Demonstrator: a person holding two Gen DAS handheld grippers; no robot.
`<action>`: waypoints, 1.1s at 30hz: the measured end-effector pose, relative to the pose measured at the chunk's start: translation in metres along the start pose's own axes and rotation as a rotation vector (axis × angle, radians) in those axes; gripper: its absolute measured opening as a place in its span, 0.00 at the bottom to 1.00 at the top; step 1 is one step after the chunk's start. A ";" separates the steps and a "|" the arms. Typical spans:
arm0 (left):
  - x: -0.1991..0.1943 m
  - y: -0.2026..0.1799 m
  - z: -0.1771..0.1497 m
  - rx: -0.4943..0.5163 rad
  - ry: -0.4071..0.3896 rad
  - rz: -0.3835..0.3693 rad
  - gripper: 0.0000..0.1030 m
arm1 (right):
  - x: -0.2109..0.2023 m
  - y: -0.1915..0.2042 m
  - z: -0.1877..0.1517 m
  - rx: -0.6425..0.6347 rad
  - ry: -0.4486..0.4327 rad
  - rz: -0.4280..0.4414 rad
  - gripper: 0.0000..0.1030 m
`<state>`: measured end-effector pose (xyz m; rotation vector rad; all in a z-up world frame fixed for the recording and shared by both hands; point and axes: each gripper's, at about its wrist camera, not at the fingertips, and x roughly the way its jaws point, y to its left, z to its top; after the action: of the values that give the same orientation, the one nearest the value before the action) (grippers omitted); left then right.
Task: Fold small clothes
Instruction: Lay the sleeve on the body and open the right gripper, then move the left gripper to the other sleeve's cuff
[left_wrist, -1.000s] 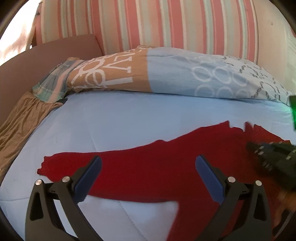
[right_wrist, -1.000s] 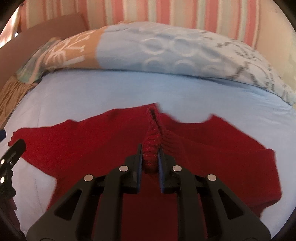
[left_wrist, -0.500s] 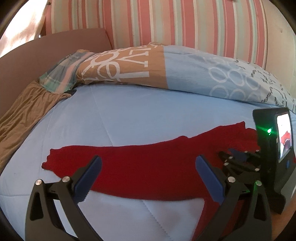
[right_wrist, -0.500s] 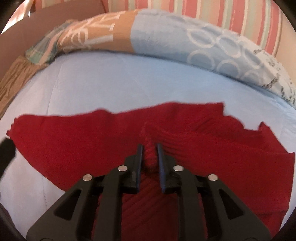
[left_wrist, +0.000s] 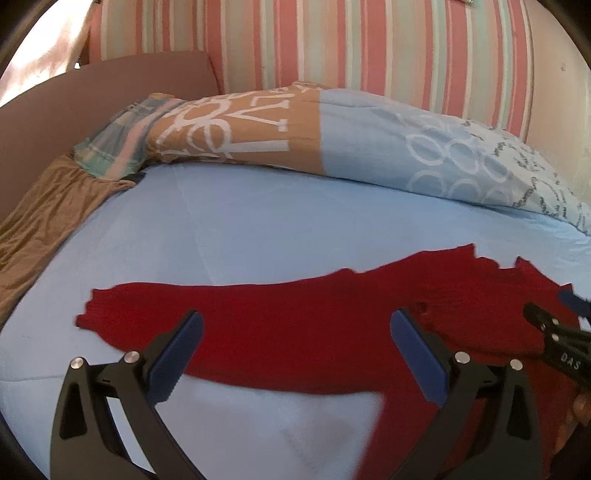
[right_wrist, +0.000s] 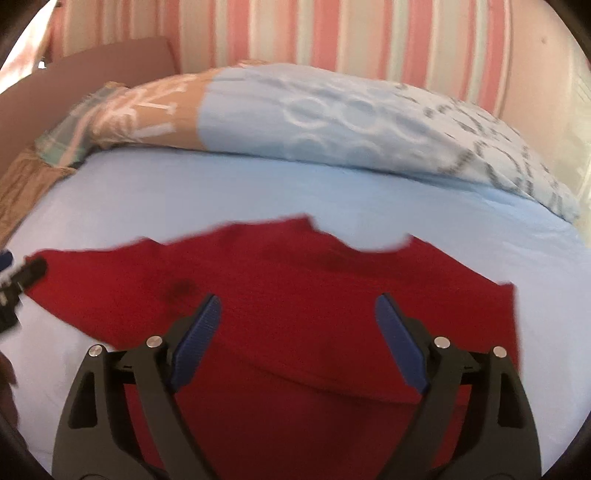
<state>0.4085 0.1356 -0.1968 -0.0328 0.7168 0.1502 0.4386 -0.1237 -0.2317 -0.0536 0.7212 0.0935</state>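
Red knit sweater (left_wrist: 295, 325) lies flat on bed (left_wrist: 258, 236), below pillow (left_wrist: 369, 147). Right claw (right_wrist: 295, 325) jaws opening, nothing between. Left claw (left_wrist: 295, 343) wide, empty, over left sleeve. Looks like 1 fold laid; sleeve + rest still to do.

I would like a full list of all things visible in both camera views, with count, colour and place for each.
knitted garment: one, red, spread flat on the bed sheet, one sleeve stretched to the left.
bed sheet: one, light blue, under the garment.
patterned pillow: one, tan and light blue with white print, behind the garment.
brown cloth: one, at the left edge of the bed.
striped wall: one, pink and white, at the back.
left tongs: one, black with blue pads, open above the sleeve.
right tongs: one, same colours, jaws opening, gripping nothing.
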 end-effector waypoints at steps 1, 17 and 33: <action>0.003 -0.007 0.000 0.000 0.009 -0.012 0.98 | -0.001 -0.007 -0.002 0.011 0.005 -0.002 0.83; 0.086 -0.149 -0.008 0.238 0.118 0.081 0.99 | 0.044 -0.114 -0.041 0.097 0.221 -0.184 0.84; 0.019 -0.044 -0.017 0.085 0.004 -0.018 0.98 | -0.040 -0.078 -0.049 0.017 0.024 -0.040 0.93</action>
<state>0.4181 0.0930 -0.2224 0.0414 0.7264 0.1028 0.3850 -0.2076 -0.2406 -0.0532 0.7444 0.0485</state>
